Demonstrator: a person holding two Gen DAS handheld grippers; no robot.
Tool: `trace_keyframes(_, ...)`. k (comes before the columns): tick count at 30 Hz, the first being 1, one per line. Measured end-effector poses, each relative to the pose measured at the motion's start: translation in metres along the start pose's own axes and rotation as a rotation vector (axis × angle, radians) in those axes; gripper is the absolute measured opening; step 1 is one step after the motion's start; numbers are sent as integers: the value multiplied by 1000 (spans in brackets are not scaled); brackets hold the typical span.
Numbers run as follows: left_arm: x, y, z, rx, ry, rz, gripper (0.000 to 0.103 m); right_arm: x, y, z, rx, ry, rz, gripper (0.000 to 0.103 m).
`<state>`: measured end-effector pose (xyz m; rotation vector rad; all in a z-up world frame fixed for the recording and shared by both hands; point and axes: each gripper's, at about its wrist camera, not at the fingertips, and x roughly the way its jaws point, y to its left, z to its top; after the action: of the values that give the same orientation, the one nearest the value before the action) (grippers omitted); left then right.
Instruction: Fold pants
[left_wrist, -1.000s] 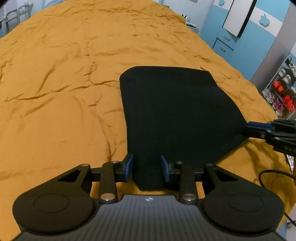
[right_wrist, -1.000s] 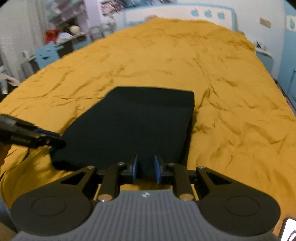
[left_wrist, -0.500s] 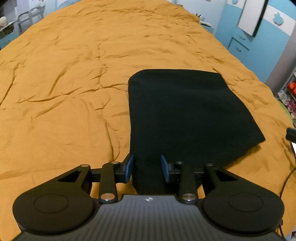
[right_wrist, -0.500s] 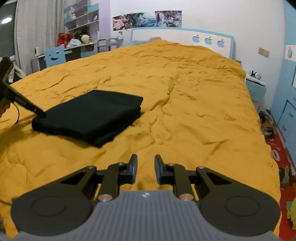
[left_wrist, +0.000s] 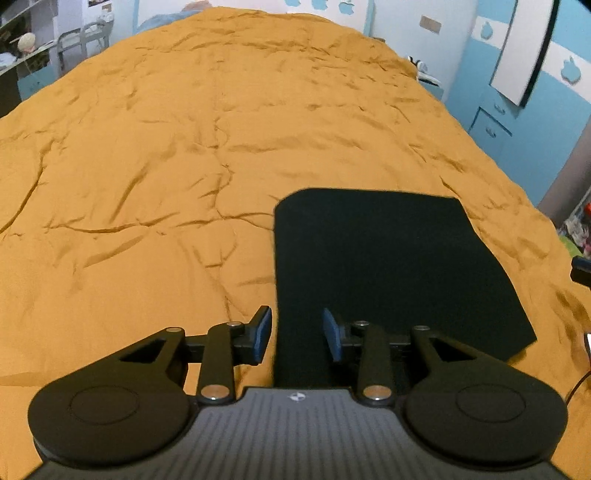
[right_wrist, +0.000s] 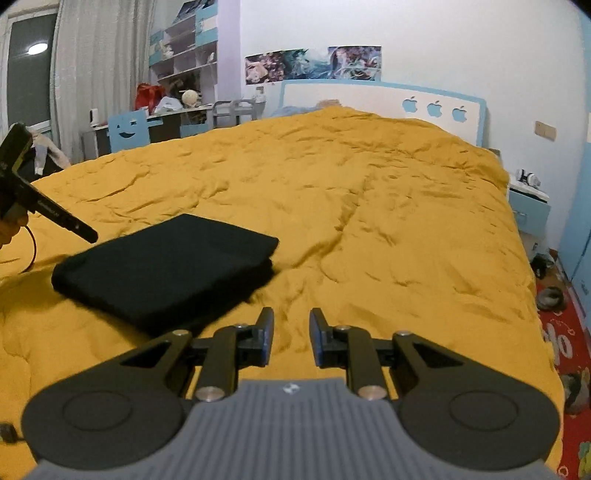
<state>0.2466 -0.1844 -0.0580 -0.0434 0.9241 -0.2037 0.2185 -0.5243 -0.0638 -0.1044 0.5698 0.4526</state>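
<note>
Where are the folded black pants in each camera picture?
Left wrist view: the folded black pants lie lower right of middle, running down between the left gripper fingers.
Right wrist view: the pants lie at the left, apart from the right gripper.
Shared landmark: the orange bedspread under them.

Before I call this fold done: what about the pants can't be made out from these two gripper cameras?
- Near edge of the folded pants: left wrist view, hidden behind the left gripper body.
- Near corner of the pants: right wrist view, covered by the right gripper linkage.
- Layers and seams: black cloth shows almost no detail; the side stack is blurred.
- Underside on the orange bedspread: unseen in both views.
</note>
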Motion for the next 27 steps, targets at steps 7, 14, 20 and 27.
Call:
trace_keyframes(7,-1,14,3,-35,-18,-20,40,-5,15,3,-16,60,-30,22)
trace_keyframes(14,2,15,0,-38,-23,-19,40,-18,46,-25,-124,70,-66,21)
trace_keyframes(20,-1,15,2,-45,-32,0,40,7,33,-32,-181,105,-53,21)
trace_keyframes(27,4,18,13,-59,-49,-19,46,22,8,23,-127,-20,-70,23)
